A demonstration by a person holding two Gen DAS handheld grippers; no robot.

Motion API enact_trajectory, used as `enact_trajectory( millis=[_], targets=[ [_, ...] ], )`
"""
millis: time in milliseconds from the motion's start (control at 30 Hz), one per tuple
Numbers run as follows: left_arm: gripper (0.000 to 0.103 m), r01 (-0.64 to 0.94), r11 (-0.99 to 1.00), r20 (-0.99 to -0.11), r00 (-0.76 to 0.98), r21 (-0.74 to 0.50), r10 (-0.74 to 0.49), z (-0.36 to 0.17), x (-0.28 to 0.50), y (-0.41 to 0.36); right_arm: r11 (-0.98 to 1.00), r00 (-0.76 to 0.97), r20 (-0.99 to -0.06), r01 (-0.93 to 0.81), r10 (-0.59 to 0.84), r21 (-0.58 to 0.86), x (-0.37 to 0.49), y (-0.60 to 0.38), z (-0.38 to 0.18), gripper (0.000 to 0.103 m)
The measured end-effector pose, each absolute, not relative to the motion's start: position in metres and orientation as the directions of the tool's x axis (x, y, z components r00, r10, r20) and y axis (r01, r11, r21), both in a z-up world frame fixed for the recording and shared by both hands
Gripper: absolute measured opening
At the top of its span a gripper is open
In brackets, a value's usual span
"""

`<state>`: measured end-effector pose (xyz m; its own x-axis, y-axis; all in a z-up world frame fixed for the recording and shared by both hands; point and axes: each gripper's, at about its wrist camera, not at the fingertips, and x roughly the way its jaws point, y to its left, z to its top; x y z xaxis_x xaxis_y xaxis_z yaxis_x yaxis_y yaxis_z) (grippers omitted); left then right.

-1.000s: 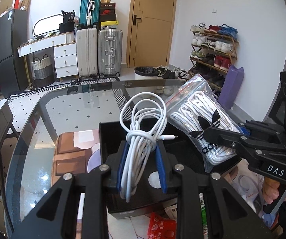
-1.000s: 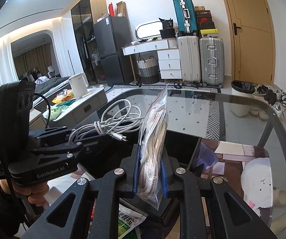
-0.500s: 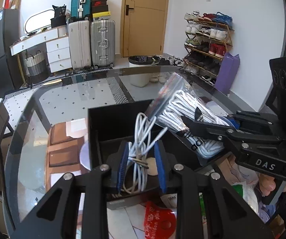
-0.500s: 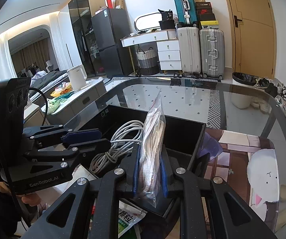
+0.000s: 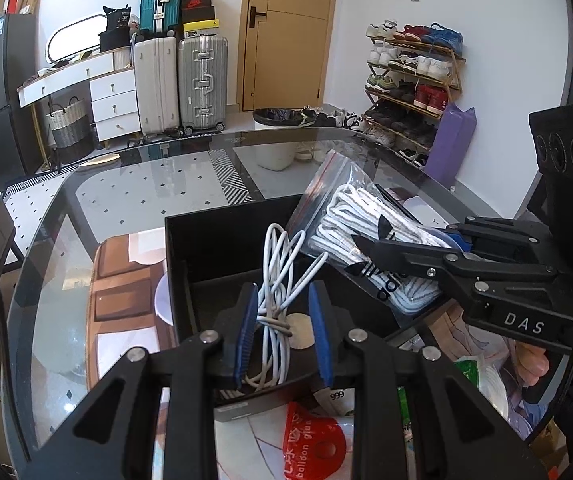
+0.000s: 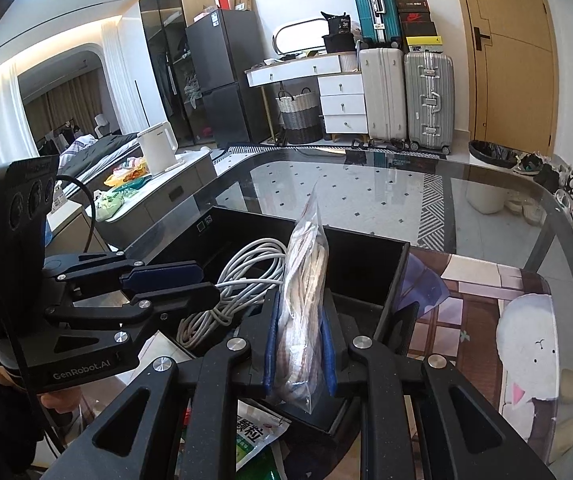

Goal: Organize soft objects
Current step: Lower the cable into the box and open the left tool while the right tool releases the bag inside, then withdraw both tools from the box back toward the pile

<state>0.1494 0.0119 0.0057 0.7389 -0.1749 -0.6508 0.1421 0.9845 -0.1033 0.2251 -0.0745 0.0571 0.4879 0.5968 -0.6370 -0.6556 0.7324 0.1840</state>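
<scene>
Reading "adidas" on the bagged laces (image 5: 370, 256).

Glossy glass table (image 5: 134, 196); matt black box (image 5: 222, 240), clear shiny plastic bag (image 5: 326, 196); smooth white cable (image 5: 282, 264)

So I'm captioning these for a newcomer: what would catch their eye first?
Probably the coiled white cable lying in the open black box, between the left gripper fingers. Next, the clear zip bag of white laces, pinched upright by the right gripper over the same box on the glass table.
</scene>
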Motion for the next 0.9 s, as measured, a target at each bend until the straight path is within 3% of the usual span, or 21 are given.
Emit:
enact_trajectory(
  millis=[167,267,333,400,467,533,567,633,667,700,767,900],
  targets=[
    [0.026,0.142,0.986,-0.648,0.743,-0.092,-0.167,0.006,0.148,0.011,0.734,0.498,-0.648,-0.664,0.576,0.141,0.222,-0.071,0.058,0.020],
    [0.027,0.141,0.987,-0.647,0.746,-0.077,-0.157,0.008,0.148,0.012,0.725,0.515,-0.643,-0.682,0.567,0.092,0.216,-0.069,0.062,0.036],
    [0.032,0.135,0.989,-0.635,0.759,-0.063,-0.144,0.012,0.145,0.012,0.726,0.542,-0.627,-0.686,0.560,0.055,0.211,-0.069,0.070,0.045],
    [0.051,0.127,0.990,-0.622,0.772,-0.057,-0.134,0.018,0.141,0.013,0.734,0.566,-0.616,-0.678,0.548,0.029,0.205,-0.072,0.076,0.051],
    [0.054,0.119,0.991,-0.606,0.786,-0.052,-0.126,0.023,0.137,0.015,0.743,0.586,-0.604,-0.669,0.540,0.015,0.200,-0.078,0.083,0.065],
    [0.055,0.113,0.993,-0.599,0.792,-0.044,-0.116,0.028,0.133,0.016,0.745,0.588,-0.596,-0.666,0.547,0.027,0.194,-0.086,0.088,0.092],
    [0.055,0.104,0.994,-0.597,0.795,-0.040,-0.107,0.030,0.131,0.017,0.743,0.585,-0.590,-0.668,0.557,0.039,0.191,-0.091,0.091,0.096],
    [0.058,0.093,0.995,-0.593,0.800,-0.034,-0.095,0.033,0.126,0.020,0.741,0.582,-0.583,-0.670,0.567,0.051,0.182,-0.099,0.094,0.099],
    [0.064,0.090,0.995,-0.589,0.803,-0.035,-0.093,0.035,0.122,0.021,0.743,0.582,-0.587,-0.667,0.563,0.050,0.178,-0.102,0.094,0.099],
    [0.079,0.084,0.996,-0.584,0.807,-0.037,-0.089,0.036,0.119,0.023,0.746,0.583,-0.592,-0.664,0.556,0.047,0.173,-0.104,0.095,0.102],
    [0.091,0.063,0.997,-0.562,0.823,-0.041,-0.075,0.041,0.111,0.026,0.746,0.574,-0.602,-0.664,0.555,0.055,0.164,-0.109,0.093,0.102],
    [0.099,0.037,0.998,-0.555,0.830,-0.056,-0.062,0.044,0.103,0.031,0.750,0.558,-0.613,-0.656,0.559,0.086,0.149,-0.115,0.086,0.102]
  ],
)
